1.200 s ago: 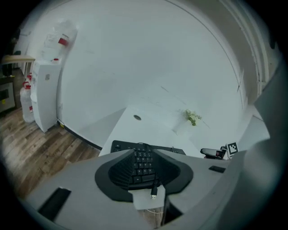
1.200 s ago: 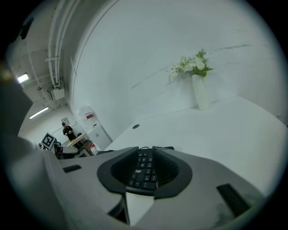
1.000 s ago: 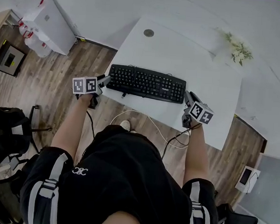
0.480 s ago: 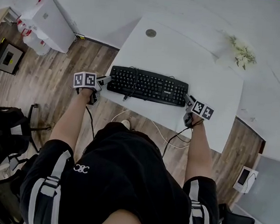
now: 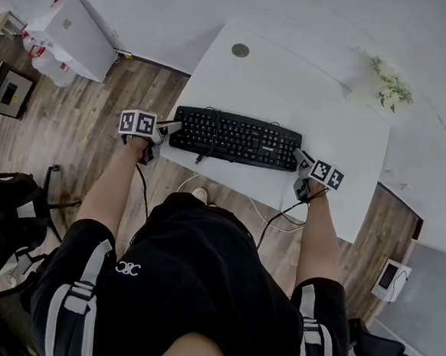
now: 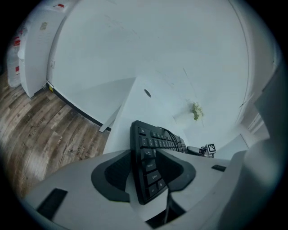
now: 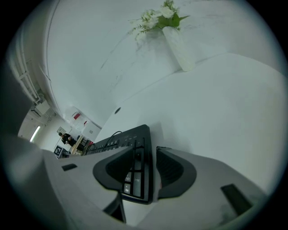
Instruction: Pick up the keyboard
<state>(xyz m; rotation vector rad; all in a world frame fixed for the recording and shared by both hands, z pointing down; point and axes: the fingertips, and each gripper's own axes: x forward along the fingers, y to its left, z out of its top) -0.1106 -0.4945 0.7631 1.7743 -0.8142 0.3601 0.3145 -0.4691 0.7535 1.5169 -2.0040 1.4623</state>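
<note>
A black keyboard (image 5: pixel 235 137) lies on the white table (image 5: pixel 292 87) near its front edge. My left gripper (image 5: pixel 172 127) is at the keyboard's left end and my right gripper (image 5: pixel 297 158) at its right end. In the left gripper view the keyboard's end (image 6: pixel 148 152) sits between the wide-spread jaws of the left gripper (image 6: pixel 146 174), with a strip of table showing beside one pad. In the right gripper view the other end of the keyboard (image 7: pixel 118 141) lies between the jaws of the right gripper (image 7: pixel 145 173), which are opening, and the pads do not press on it.
The keyboard's cable (image 5: pixel 281 216) hangs off the front edge towards the floor. A vase of white flowers (image 5: pixel 384 82) stands at the table's far right, and a round grommet (image 5: pixel 240 50) is at the back. A white cabinet (image 5: pixel 73 35) stands at the left and office chairs (image 5: pixel 5 210) on the wooden floor.
Both hands have sunk a little and rolled at the keyboard's two ends. The keyboard has stayed between the two grippers throughout.
</note>
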